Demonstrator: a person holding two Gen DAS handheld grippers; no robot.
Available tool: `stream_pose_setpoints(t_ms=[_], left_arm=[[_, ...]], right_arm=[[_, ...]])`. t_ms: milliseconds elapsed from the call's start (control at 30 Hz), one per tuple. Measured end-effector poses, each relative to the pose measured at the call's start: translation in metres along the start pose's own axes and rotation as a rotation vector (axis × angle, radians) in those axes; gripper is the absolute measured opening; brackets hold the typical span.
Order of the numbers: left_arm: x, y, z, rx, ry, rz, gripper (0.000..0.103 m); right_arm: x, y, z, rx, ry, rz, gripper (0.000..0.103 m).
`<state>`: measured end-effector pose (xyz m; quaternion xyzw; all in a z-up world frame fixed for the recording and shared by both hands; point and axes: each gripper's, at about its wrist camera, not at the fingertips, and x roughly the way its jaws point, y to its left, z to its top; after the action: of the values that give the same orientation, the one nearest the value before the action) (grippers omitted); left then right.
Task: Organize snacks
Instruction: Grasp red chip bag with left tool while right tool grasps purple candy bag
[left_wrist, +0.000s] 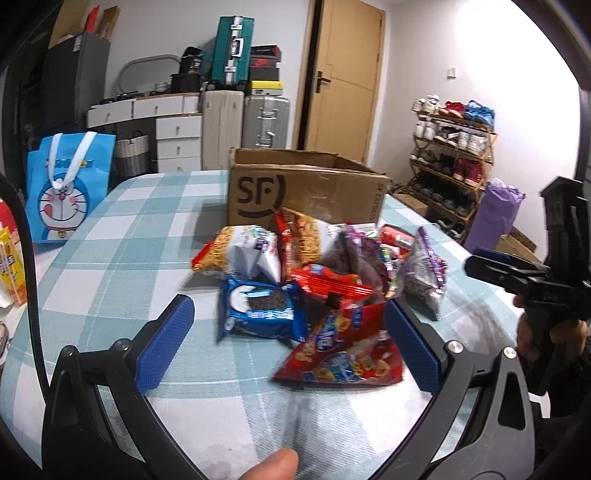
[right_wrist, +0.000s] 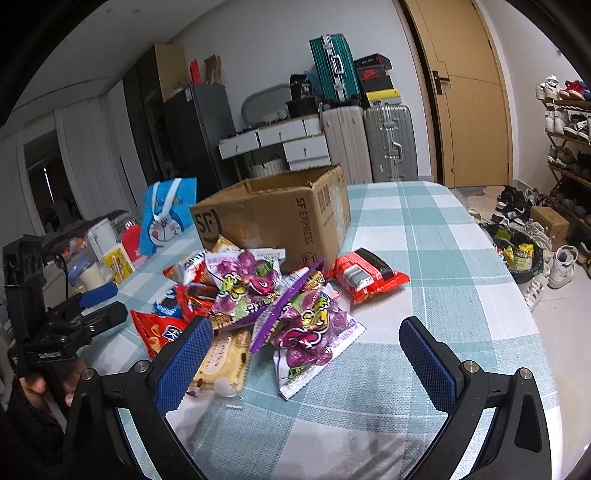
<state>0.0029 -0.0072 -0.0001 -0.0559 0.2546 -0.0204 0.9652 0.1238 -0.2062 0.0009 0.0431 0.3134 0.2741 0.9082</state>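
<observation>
- Your left gripper (left_wrist: 288, 332) hangs with its jaws spread wide, grasping nothing; the right gripper (right_wrist: 306, 354) likewise.
- The snack pile (left_wrist: 317, 273) lies on the table (left_wrist: 122, 266), just before the cardboard box (left_wrist: 306, 192).
- The red chip bag (left_wrist: 347, 350) sits directly ahead between your left fingers, nearest.

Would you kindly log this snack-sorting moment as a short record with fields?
surface: checked tablecloth
container: open SF box, upright behind the pile
pile: mixed snack packets, loose on the cloth
nearest left claw: Oreo pack, red chip bag
nearest right claw: purple packet, beige packet
claws: both open, holding nothing
apart from pile: red packet
bystander: blue bag
</observation>
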Motion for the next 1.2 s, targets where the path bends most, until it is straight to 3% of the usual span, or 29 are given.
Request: stream_pose_setpoints(t_ms=[267,533,767,967,1067,1133,1200], left_arm=[[0.001,-0.016,0.000,0.001,0.051,-0.068,0.102],[0.025,-0.015,-0.004,-0.037,0.172,-0.059,0.102],[0.046,-0.014,-0.003,-0.074,0.256,-0.086,0.102],[0.062,-0.015,-0.003,-0.085,0.312,-0.139,0.086],[0.067,-0.019,-0.003,-0.071,0.318,-0.157,0.077],[0.068,-0.023,-0.004,-0.063,0.316,-0.146,0.076],[0.070,-0.023,-0.003,-0.064,0.317,-0.149,0.076]], right_arm=[[0.008,0.002,0.008,-0.019,0.087,0.001,0.103],[0.042,0.009,0.007,-0.078,0.248,-0.053,0.103],[0.063,0.008,0.007,-0.078,0.293,-0.049,0.103],[0.074,0.004,0.009,-0.041,0.311,-0.023,0.101],[0.078,0.002,0.011,-0.023,0.314,-0.012,0.094],[0.080,0.000,0.012,-0.012,0.314,-0.004,0.084],[0.082,-0.003,0.013,0.004,0.318,0.001,0.082]])
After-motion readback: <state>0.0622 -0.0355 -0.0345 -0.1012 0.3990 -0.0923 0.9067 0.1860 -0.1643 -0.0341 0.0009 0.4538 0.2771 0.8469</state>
